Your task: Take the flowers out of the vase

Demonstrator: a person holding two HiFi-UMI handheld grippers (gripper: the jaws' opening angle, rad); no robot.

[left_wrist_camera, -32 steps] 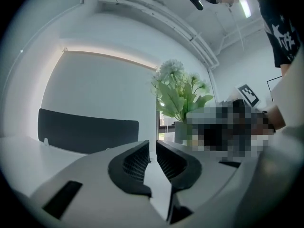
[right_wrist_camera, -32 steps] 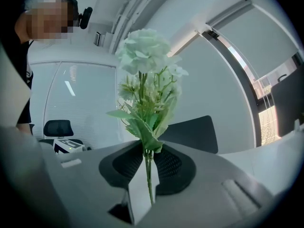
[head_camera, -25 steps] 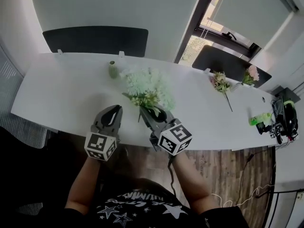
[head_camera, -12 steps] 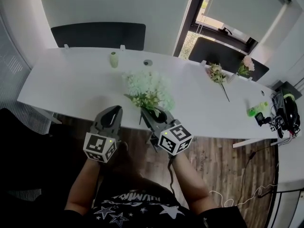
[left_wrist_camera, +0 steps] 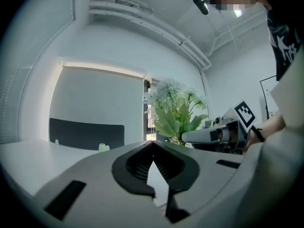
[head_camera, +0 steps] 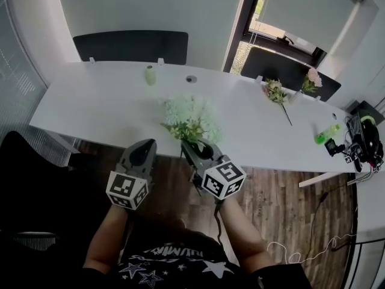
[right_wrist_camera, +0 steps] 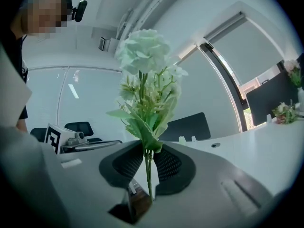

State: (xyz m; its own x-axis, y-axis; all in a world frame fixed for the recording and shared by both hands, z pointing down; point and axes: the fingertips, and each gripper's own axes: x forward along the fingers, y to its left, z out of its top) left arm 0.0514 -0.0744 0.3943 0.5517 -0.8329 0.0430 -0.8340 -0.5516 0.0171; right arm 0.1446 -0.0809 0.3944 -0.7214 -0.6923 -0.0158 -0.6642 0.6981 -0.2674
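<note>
My right gripper (head_camera: 195, 147) is shut on the stems of a bunch of pale green and white flowers (head_camera: 189, 119), which stands upright between its jaws (right_wrist_camera: 148, 167). The blooms (right_wrist_camera: 142, 53) rise well above the pads. The left gripper (head_camera: 142, 151) is beside it on the left, shut and empty, with its fingertips meeting (left_wrist_camera: 153, 145). Both grippers hang in front of the white table's (head_camera: 90, 110) near edge. A small green vase (head_camera: 150, 75) stands at the far side of the table, apart from the flowers.
Two more small bunches of flowers (head_camera: 275, 92) (head_camera: 313, 80) are at the table's right end. A green bottle (head_camera: 325, 134) and dark equipment (head_camera: 364, 146) sit at the far right. Dark panels (head_camera: 129, 46) line the table's back, and wooden floor (head_camera: 271, 203) lies below the grippers.
Both grippers and the bunch of flowers have drawn back from over the table to in front of its near edge. The right gripper's hold on the stems is unchanged.
</note>
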